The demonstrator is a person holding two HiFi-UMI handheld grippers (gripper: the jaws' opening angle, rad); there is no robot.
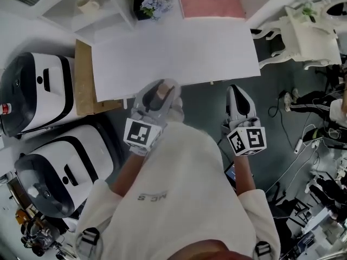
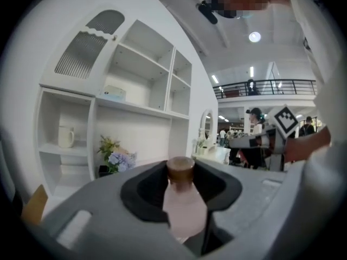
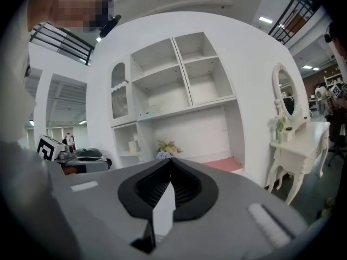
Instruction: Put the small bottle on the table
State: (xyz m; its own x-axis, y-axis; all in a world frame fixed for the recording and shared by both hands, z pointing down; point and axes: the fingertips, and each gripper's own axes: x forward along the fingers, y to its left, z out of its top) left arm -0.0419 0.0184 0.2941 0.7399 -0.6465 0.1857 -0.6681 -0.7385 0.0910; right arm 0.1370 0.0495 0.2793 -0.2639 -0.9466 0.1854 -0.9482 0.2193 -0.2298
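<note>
White table (image 1: 173,53) fills the top of the head view, flowers (image 1: 154,4) at its 12 o'clock, and the left gripper (image 1: 157,99) sits at the near edge, about 6 o'clock. Its jaws are clamped on the small bottle (image 2: 184,202), brown cap up. Over at 3 o'clock, the right gripper (image 1: 240,104) hangs above the floor, jaws pressed together, nothing between them.

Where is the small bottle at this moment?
The small bottle is clamped in the left gripper, held at the white table's near edge, left of the right gripper in the head view.
</note>
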